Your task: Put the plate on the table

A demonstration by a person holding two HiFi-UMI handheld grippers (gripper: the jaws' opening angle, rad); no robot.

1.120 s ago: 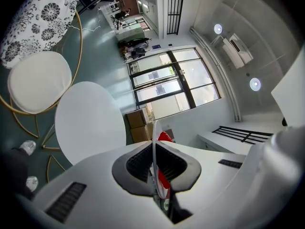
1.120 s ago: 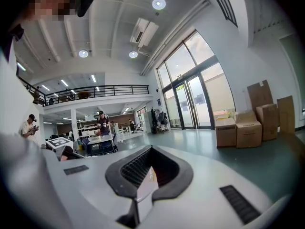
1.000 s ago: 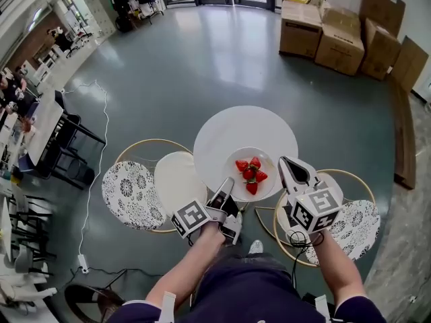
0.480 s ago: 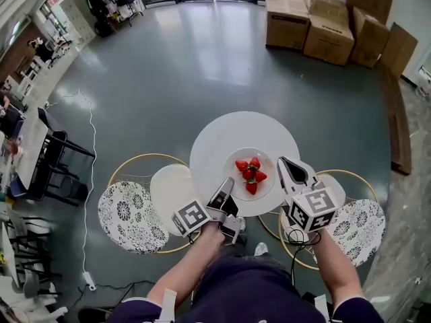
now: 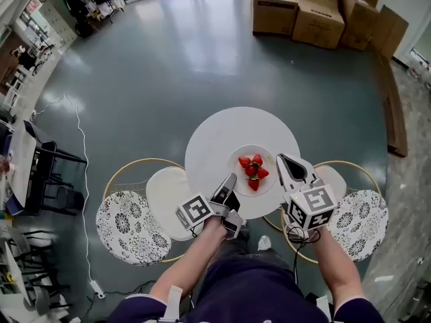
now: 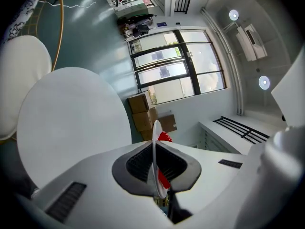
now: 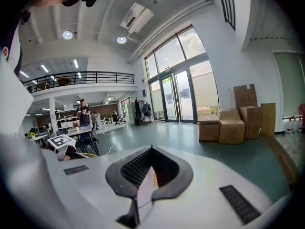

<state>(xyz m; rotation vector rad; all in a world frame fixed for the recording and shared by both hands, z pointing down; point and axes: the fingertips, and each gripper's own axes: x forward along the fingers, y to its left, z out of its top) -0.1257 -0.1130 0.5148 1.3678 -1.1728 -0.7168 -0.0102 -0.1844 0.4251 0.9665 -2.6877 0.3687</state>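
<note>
The plate (image 5: 252, 149) lies at the centre of the head view, over the near part of the round white bench (image 5: 222, 136). Whether it already rests on it I cannot tell. The left gripper (image 5: 229, 182) and right gripper (image 5: 283, 160) each have their jaws pinching opposite sides of its rim, so letting go remains. It is small, white and shallow, carrying red strawberries (image 5: 252, 169).
</note>
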